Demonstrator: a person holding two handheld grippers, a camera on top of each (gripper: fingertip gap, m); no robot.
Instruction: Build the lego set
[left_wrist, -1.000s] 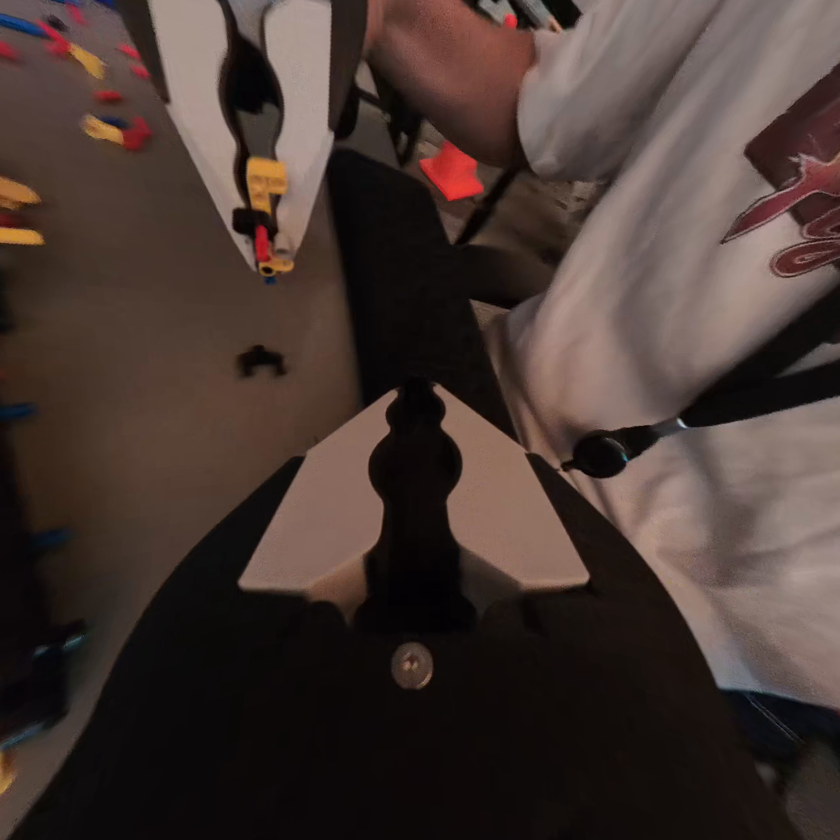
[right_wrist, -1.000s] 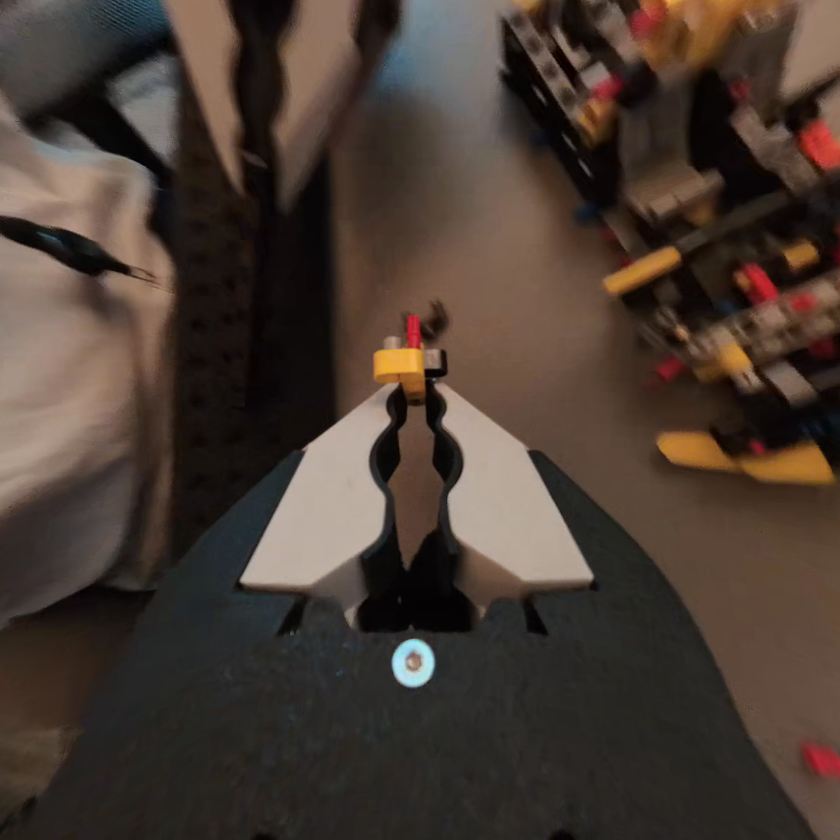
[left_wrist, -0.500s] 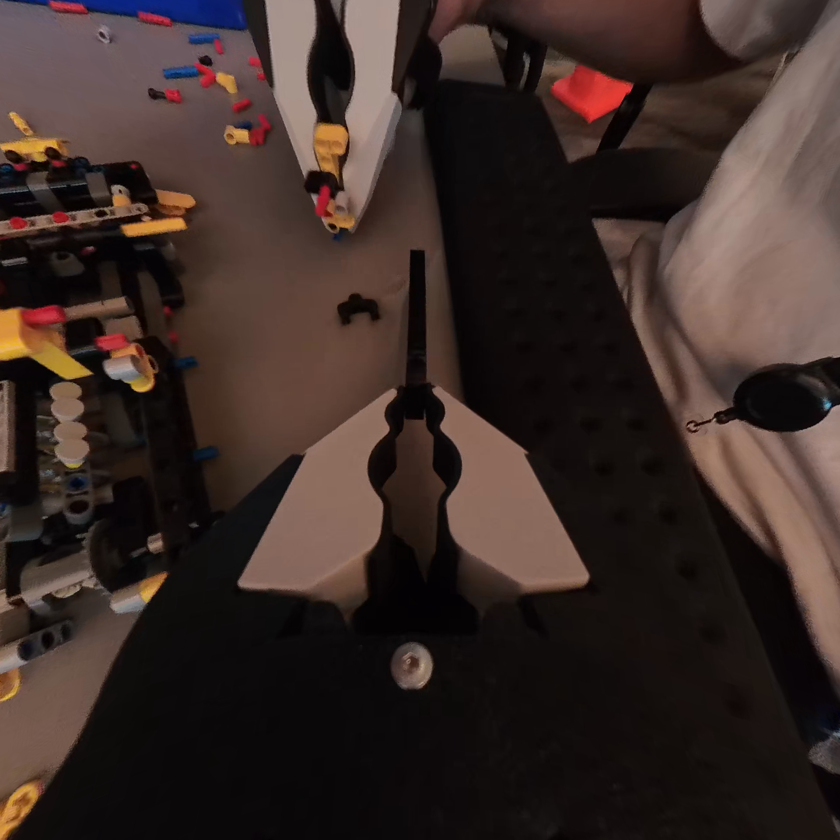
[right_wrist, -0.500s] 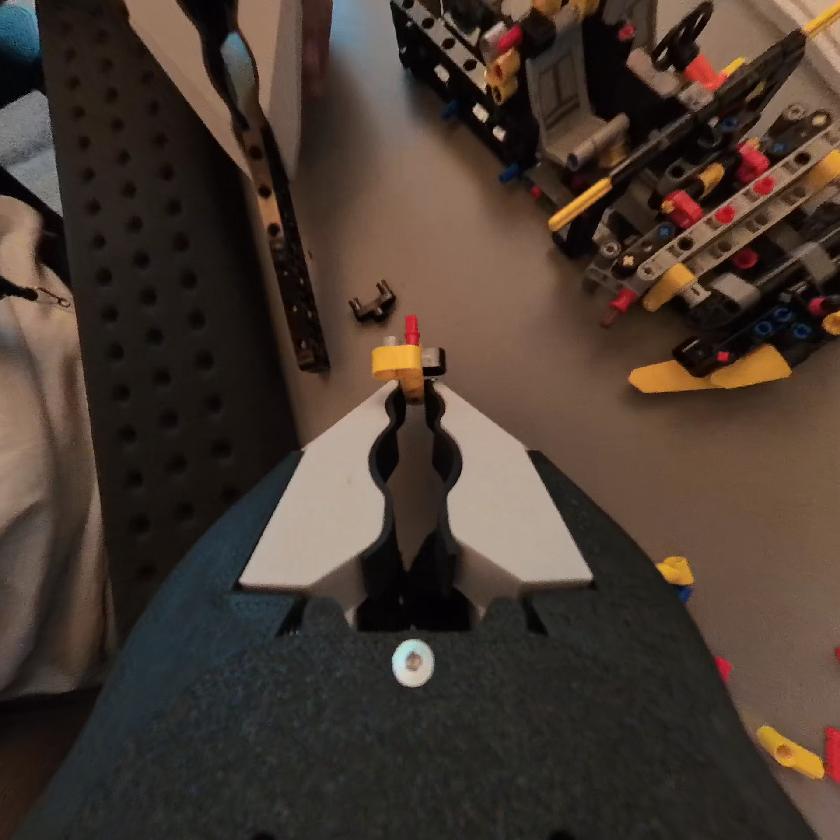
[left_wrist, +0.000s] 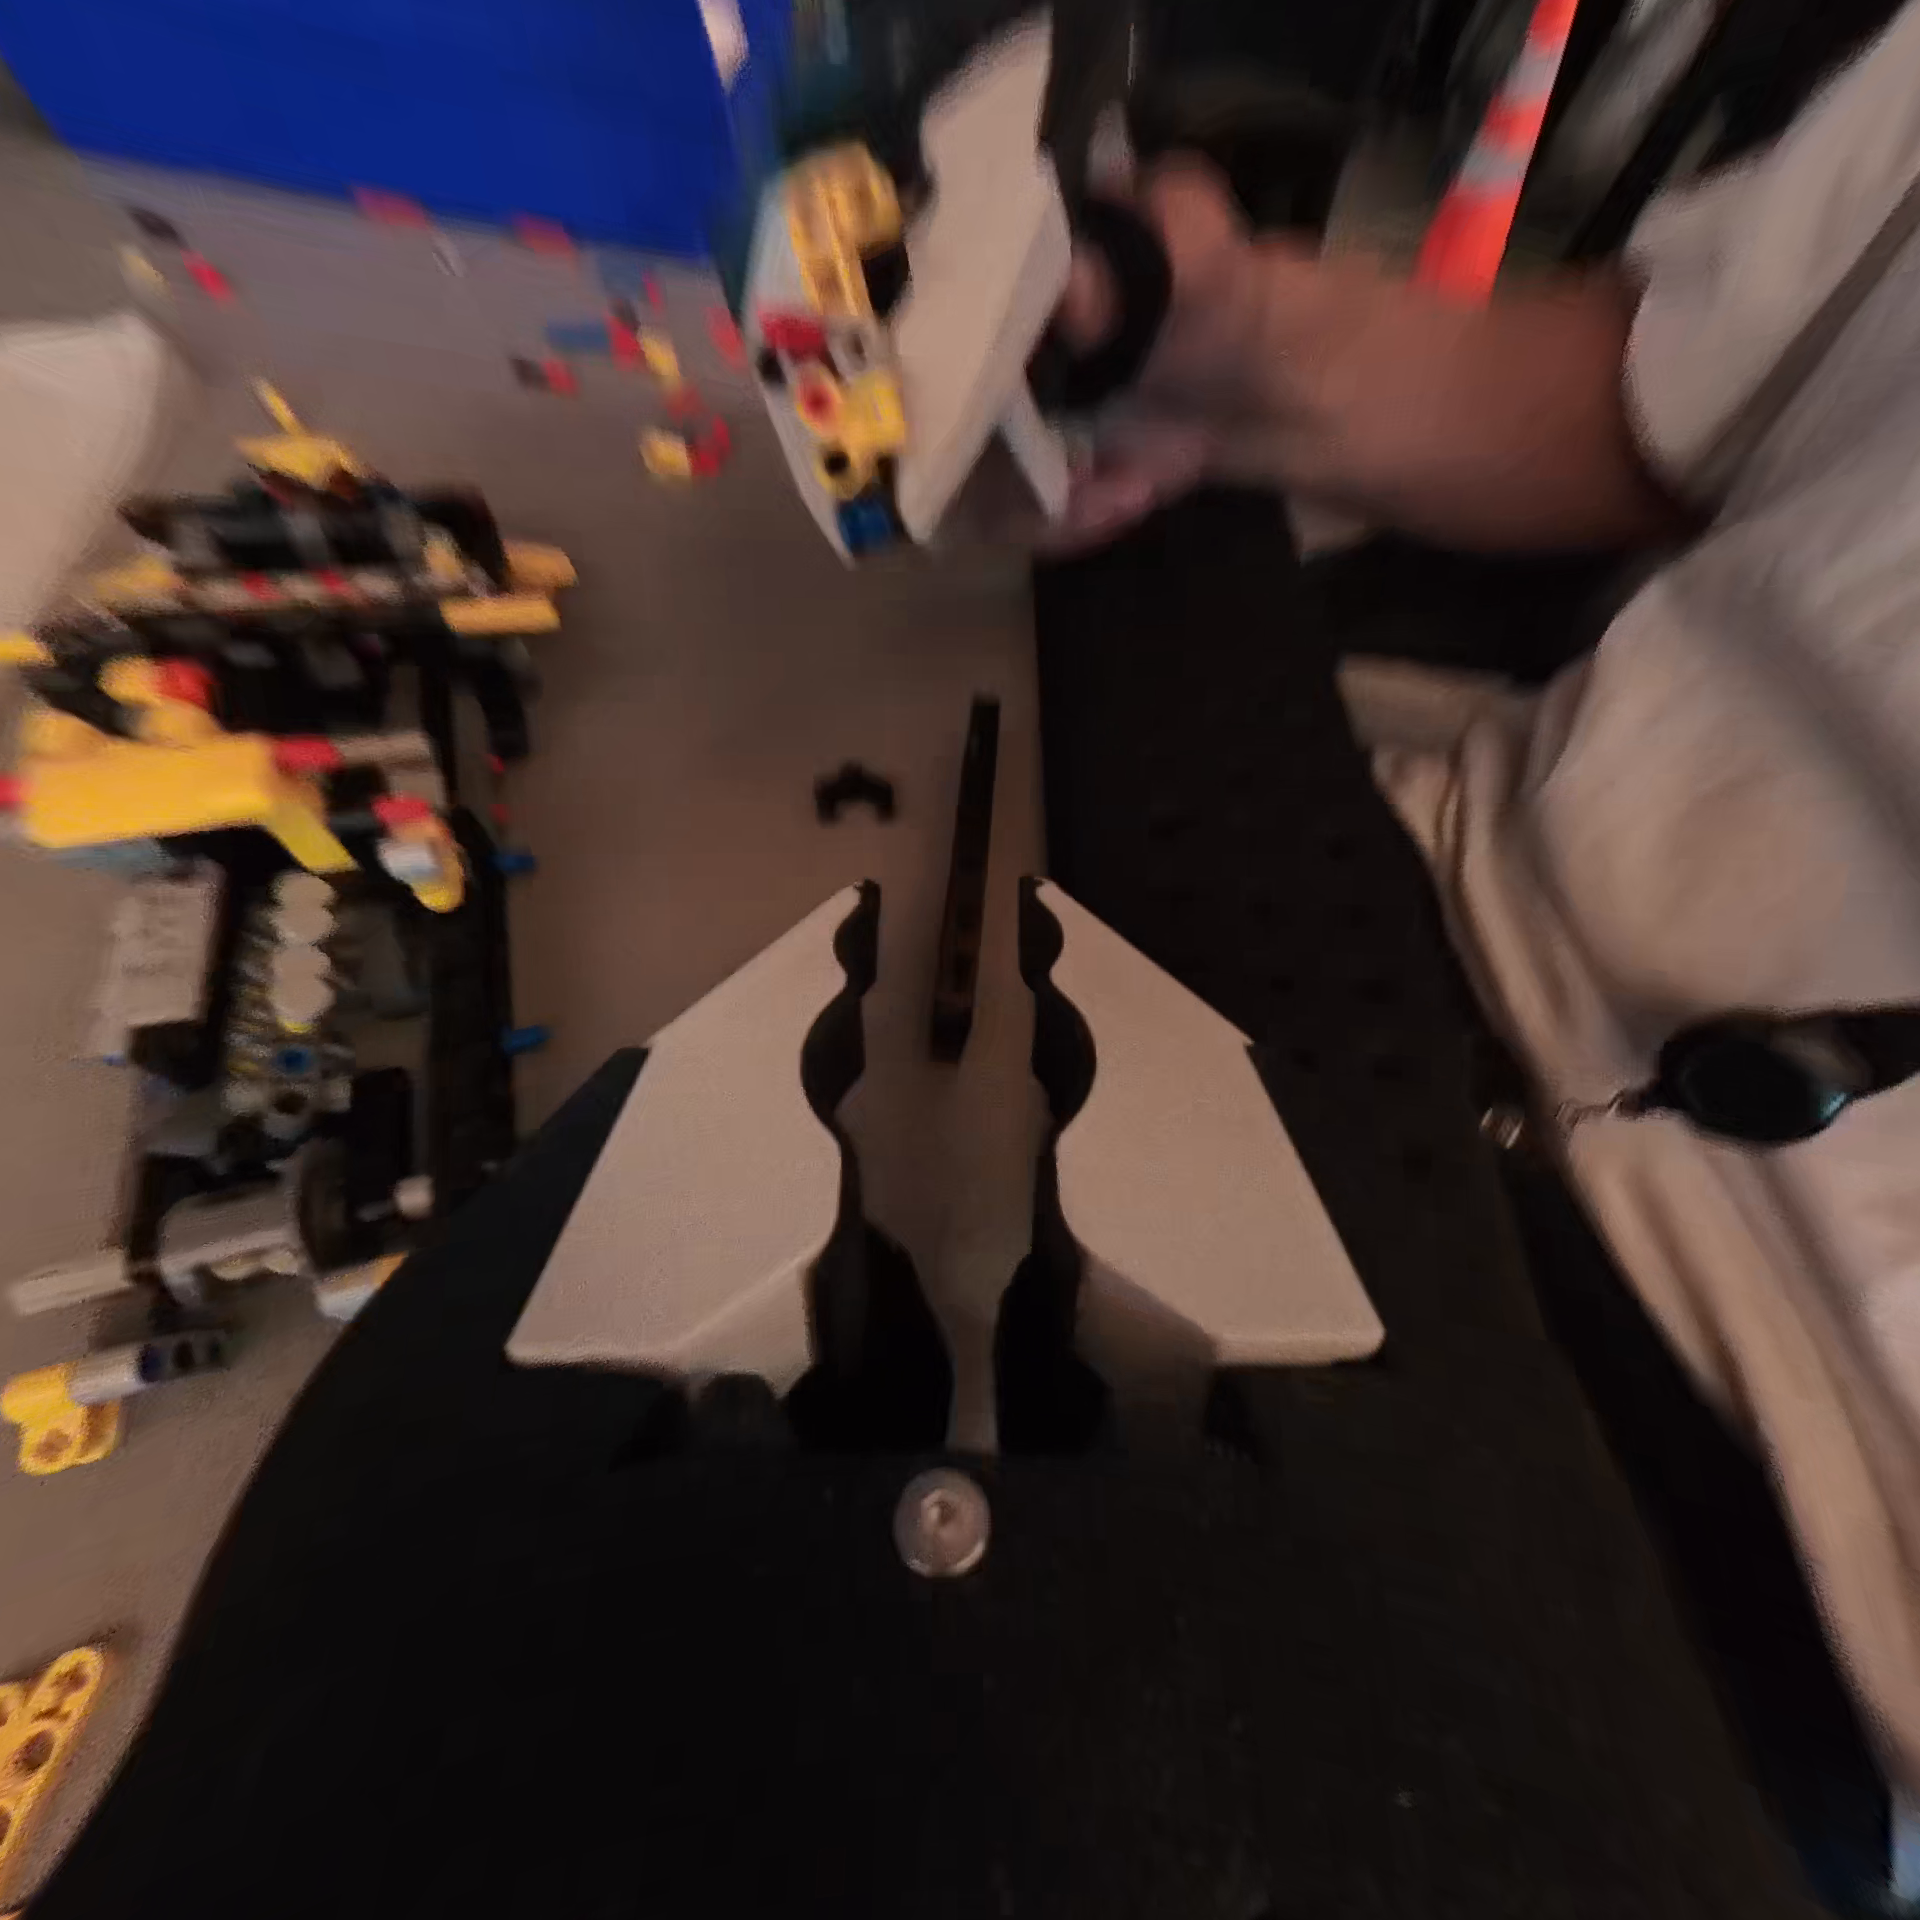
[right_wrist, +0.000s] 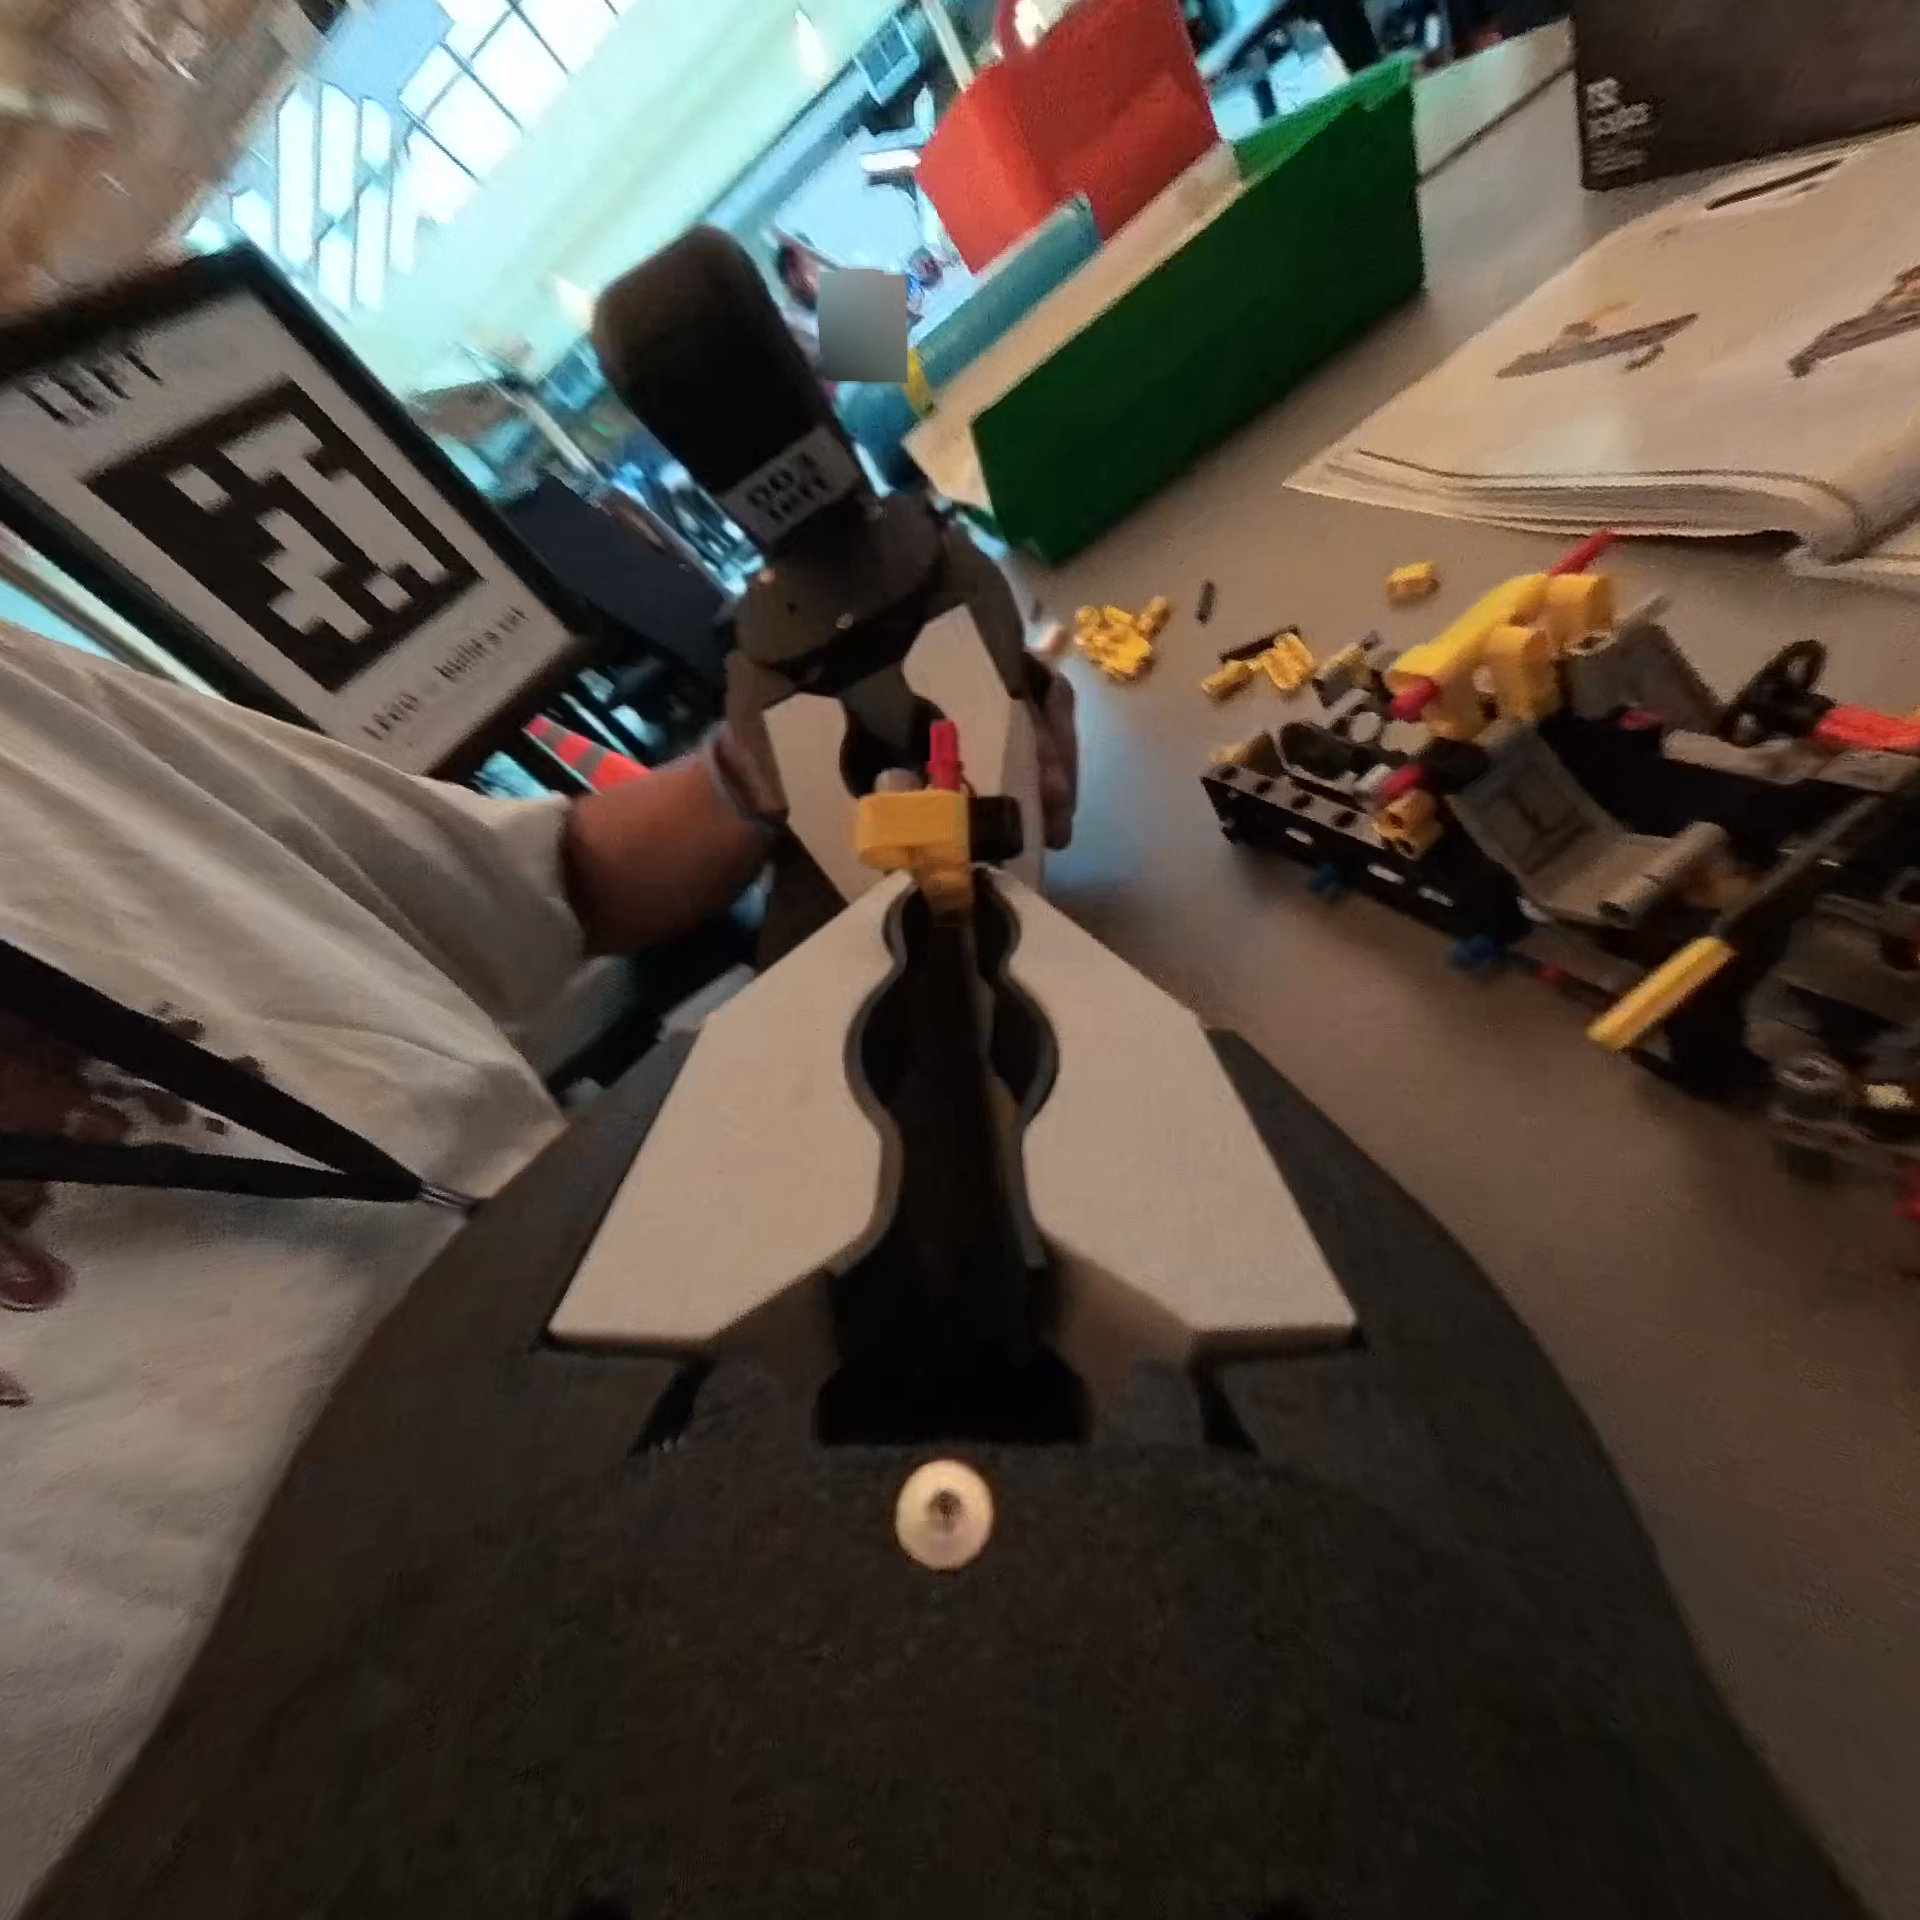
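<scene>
My left claw (left_wrist: 940, 883) is spread with nothing between its fingers; the long black beam (left_wrist: 964, 883) lies flat on the bench (left_wrist: 665, 686) directly beneath the gap, running toward twelve o'clock, with a small black clip (left_wrist: 854, 795) just beside it at eleven o'clock; my right claw (right_wrist: 940, 883) is pressed together on the small yellow sub-assembly (right_wrist: 920, 826), which carries a red pin on top and a black stub at three o'clock. The left view is smeared by motion, so fine detail is unsure.

I judge the step in hand to be joining the yellow piece to the beam; to do it well I should bring the two pieces together square, hole to pin, and press along the pin's line, not across it.

For room: the dark perforated mat (left_wrist: 1195, 831) borders the beam at three o'clock, and the bench edge and the person's shirt lie beyond it, so I have little slack there; the big black-and-yellow model (right_wrist: 1558, 810) stands at two o'clock in the right view, well apart, with bare bench between; loose yellow parts (right_wrist: 1122, 629), an open booklet (right_wrist: 1662, 364) and a green bin (right_wrist: 1195, 343) sit farther off.
</scene>
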